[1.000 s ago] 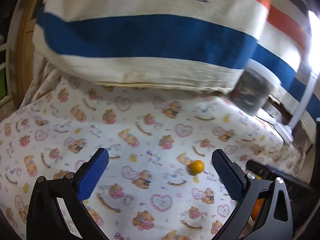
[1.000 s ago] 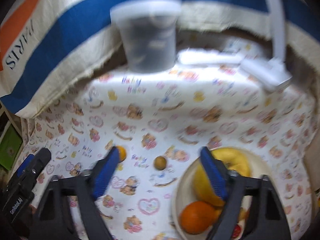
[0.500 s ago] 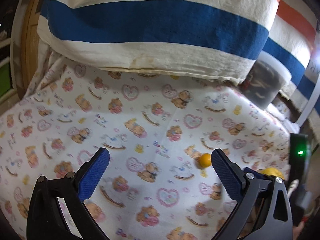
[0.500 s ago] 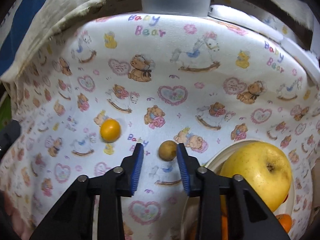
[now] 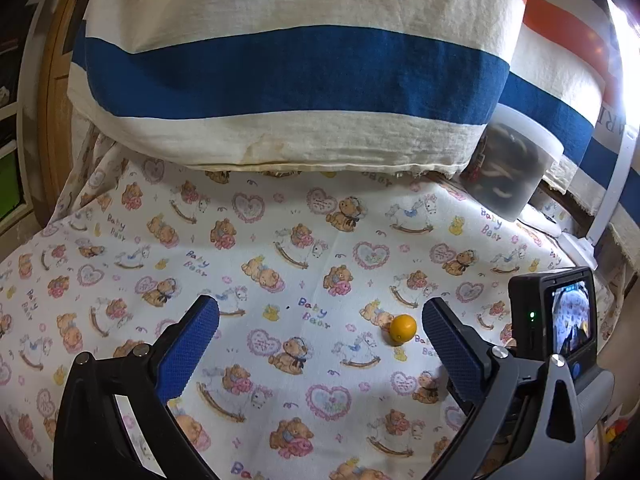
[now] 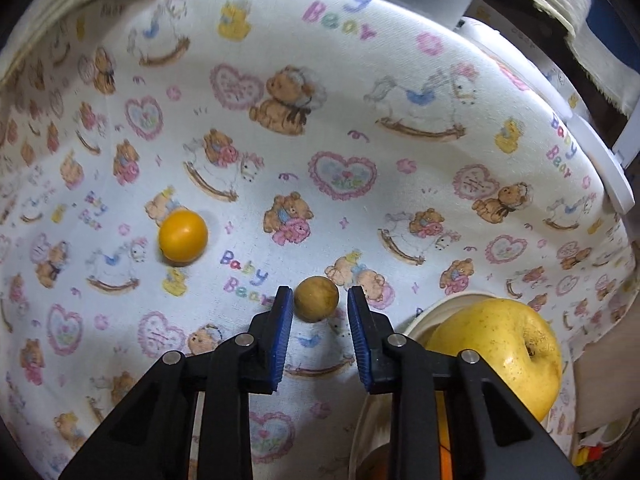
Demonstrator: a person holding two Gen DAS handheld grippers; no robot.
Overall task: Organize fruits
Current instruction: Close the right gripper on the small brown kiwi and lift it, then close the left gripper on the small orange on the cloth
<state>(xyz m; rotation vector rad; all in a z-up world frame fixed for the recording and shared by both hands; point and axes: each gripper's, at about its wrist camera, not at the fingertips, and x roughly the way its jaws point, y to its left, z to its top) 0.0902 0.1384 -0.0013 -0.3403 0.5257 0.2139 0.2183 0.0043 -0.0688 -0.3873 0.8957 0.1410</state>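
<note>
We log: right gripper (image 6: 316, 304) part-spread, straddling brown fruit (image 6: 316, 298) on bear-print cloth (image 6: 360, 100), pads apart from it; left gripper (image 5: 320, 328) spread wide, holding nothing; orange fruit (image 5: 403, 328) nearby; yellow apple (image 6: 500, 352) in bowl (image 6: 424, 316).

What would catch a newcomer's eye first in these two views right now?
In the right wrist view, the right gripper straddles a small brown fruit on the teddy-bear cloth, pads close on either side but not visibly touching. A bright orange fruit lies loose to its left, and a big yellow apple sits in the bowl at lower right. The left gripper is wide open.
</note>
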